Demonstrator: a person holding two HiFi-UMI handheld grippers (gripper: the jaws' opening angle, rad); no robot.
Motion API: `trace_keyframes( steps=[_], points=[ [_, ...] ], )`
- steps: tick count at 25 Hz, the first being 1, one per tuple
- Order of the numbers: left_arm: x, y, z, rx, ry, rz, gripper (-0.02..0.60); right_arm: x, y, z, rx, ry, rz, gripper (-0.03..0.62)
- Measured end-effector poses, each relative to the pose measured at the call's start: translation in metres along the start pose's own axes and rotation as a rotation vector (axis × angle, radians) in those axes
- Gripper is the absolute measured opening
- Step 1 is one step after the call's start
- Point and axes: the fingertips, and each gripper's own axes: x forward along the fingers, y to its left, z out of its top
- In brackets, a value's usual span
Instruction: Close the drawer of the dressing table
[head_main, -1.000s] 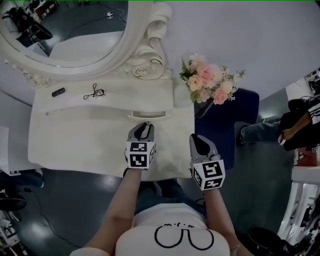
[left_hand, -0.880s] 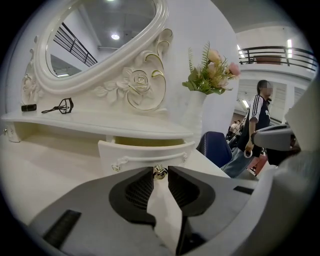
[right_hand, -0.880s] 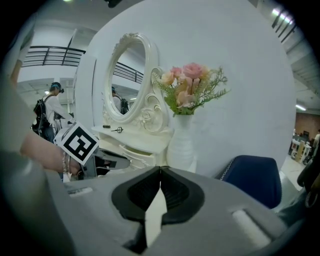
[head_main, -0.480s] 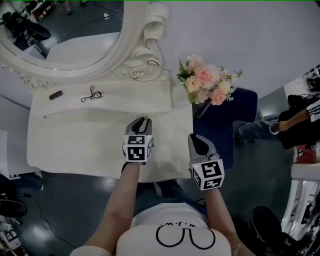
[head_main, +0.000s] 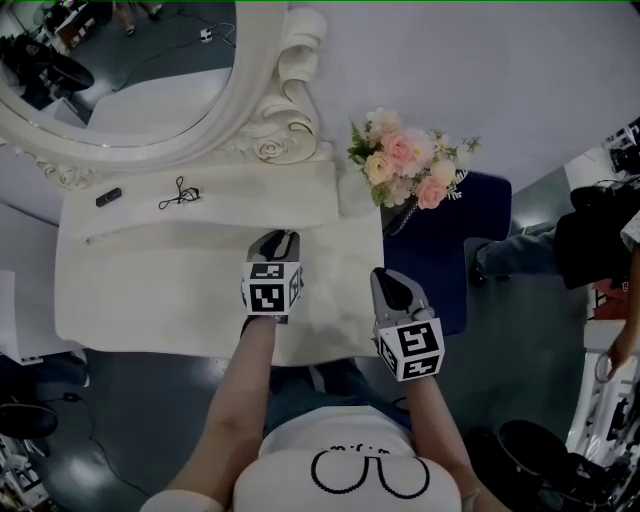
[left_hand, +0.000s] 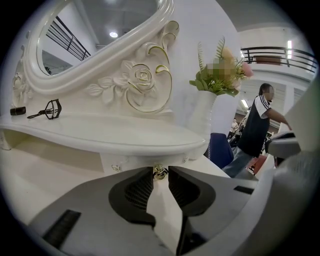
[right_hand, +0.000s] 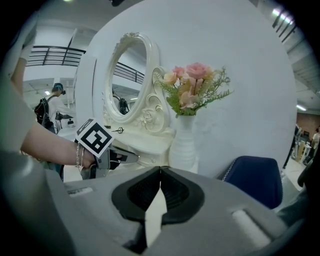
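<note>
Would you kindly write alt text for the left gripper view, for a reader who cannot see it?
The left gripper pinches a small gold drawer knob between its dark fingers, just under the white dressing table top. Above stand an ornate oval mirror and a white vase of flowers; a person stands at right.

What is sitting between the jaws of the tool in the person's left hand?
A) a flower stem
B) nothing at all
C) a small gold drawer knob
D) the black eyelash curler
C: the left gripper view shows the jaws of the left gripper closed on the small gold knob just below the tabletop's edge, while the eyelash curler lies far off on the top.
</note>
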Motion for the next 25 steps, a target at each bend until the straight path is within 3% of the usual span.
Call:
trace_keyframes(
  steps=[3,7,17,25],
  points=[
    [-0.001,0.001,0.001,-0.003,0.002,-0.003,0.108,0.000,0.005,0.001,-0.001,-0.005,0.002,0.002],
    [-0.015,0.001,0.007,-0.001,-0.011,-0.034,0.201,-0.002,0.012,0.006,0.002,-0.017,-0.012,0.002],
    [-0.091,0.028,0.027,0.100,-0.106,-0.056,0.202,-0.016,0.030,0.037,0.059,-0.114,-0.121,0.002],
    [-0.166,0.047,0.060,0.155,-0.272,-0.106,0.202,-0.047,0.064,0.078,0.012,-0.210,-0.175,0.002]
  ],
)
